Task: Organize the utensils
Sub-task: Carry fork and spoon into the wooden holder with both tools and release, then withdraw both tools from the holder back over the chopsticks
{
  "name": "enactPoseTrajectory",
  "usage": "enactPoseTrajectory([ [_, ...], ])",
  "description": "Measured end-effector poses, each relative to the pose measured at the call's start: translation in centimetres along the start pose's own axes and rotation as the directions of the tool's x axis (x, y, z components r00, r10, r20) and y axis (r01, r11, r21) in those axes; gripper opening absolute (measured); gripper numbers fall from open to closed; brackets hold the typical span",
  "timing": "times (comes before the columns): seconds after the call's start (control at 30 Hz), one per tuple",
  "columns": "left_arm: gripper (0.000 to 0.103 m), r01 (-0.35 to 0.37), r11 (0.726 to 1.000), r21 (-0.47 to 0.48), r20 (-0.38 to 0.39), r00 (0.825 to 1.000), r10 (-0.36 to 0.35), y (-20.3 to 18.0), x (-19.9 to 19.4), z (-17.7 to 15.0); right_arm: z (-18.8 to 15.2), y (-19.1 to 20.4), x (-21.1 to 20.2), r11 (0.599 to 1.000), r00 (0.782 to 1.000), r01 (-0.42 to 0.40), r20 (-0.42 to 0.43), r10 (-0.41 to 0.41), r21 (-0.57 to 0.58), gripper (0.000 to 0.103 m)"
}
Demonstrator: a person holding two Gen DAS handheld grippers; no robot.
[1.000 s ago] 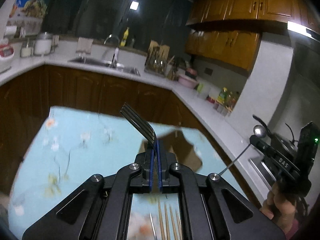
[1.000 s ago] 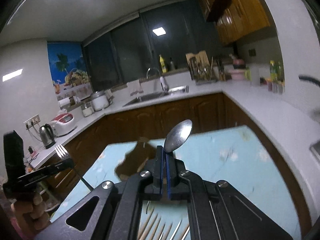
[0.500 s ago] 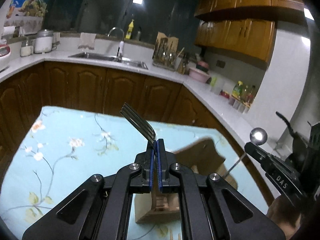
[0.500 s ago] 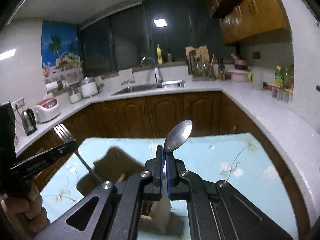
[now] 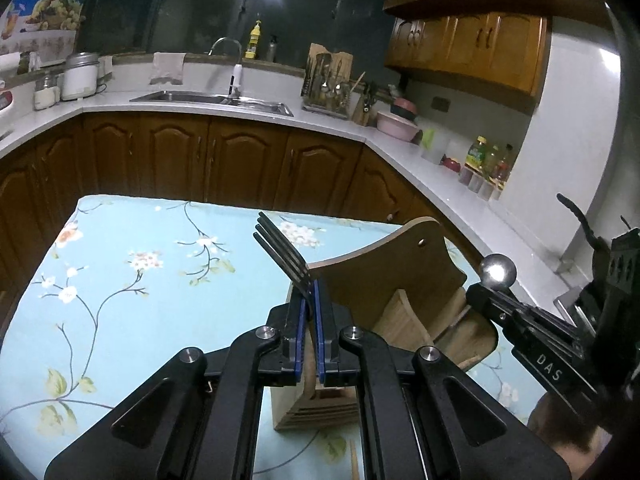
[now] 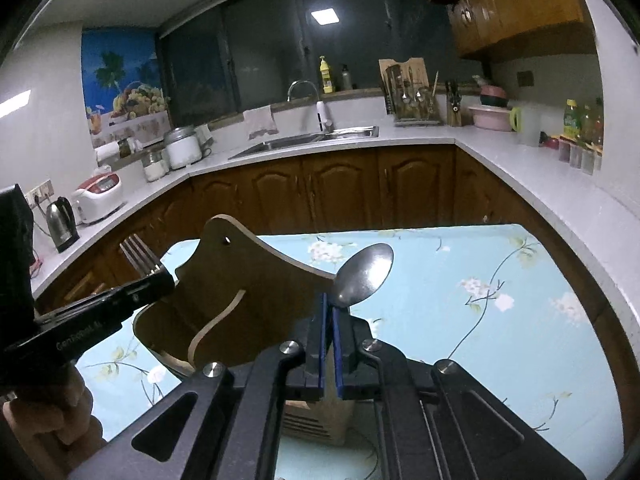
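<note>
Both tools come down together now, and the whole view tips with them: a second ago the left wrist camera showed mostly cabinets and sink with only a brown corner of the holder showing above the tool, and now the wooden utensil holder (image 5: 384, 292) fills the lower middle of the frame, standing on the flowered blue surface (image 5: 132, 264). The left tool (image 5: 307, 312) is clamped on the fork (image 5: 286, 256), tines pointing up and to the left, just above the holder's near edge. Over in the right wrist view the same drop shows: the holder's curved back panel with its hanging hole now sits left of centre, and the right tool (image 6: 328, 312) is closed tight on the spoon (image 6: 362, 274), bowl up and to the right, close beside the panel's edge. Chopsticks (image 5: 354, 460) peek out at the bottom of the left view, lying on the cloth. So both utensils are carried in and poised over the holder; neither is in a slot yet. My read: the approach is nearly finished, and lowering each handle into a compartment comes next, with the tilted fork the likelier one to catch a divider.
</note>
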State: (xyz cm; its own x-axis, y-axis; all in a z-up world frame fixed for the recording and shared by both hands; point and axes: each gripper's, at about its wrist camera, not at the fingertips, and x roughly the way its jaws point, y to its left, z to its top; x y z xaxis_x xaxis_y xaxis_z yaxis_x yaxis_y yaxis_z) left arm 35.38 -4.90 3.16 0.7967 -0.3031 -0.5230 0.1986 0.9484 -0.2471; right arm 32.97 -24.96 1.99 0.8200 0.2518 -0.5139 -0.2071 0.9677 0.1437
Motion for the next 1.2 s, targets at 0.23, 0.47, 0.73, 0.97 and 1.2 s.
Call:
enactPoseTrajectory([
  [0.23,0.030,-0.022,1.000,-0.021,-0.007,1.000,0.022,0.1,-0.5,0.2,0.2,-0.7,-0.3,1.000,1.000,-0.007,-0.017,0.008,0.024,0.008],
  [0.47,0.050,-0.018,0.998,-0.055,0.014,1.000,0.018,0.8,-2.8,-0.2,-0.3,-1.8,-2.3,0.997,1.000,-0.013,-0.007,0.013,0.077,0.025],
  [0.73,0.090,-0.055,0.991,-0.120,0.052,0.997,0.061,2.2,-7.5,-2.3,-1.6,-2.7,-6.7,0.991,0.998,-0.032,0.048,0.026,0.132,0.087],
  [0.97,0.095,-0.068,0.988,-0.136,0.077,0.994,0.079,2.3,-12.2,-6.0,-4.2,-2.6,-10.7,0.985,0.996,-0.063,0.072,0.051,0.161,0.091],
  [1.2,0.096,-0.064,0.985,-0.162,0.034,0.997,0.071,2.3,-15.1,-9.9,-7.8,-1.8,-15.0,0.987,0.996,-0.047,0.077,0.035,0.156,0.091],
])
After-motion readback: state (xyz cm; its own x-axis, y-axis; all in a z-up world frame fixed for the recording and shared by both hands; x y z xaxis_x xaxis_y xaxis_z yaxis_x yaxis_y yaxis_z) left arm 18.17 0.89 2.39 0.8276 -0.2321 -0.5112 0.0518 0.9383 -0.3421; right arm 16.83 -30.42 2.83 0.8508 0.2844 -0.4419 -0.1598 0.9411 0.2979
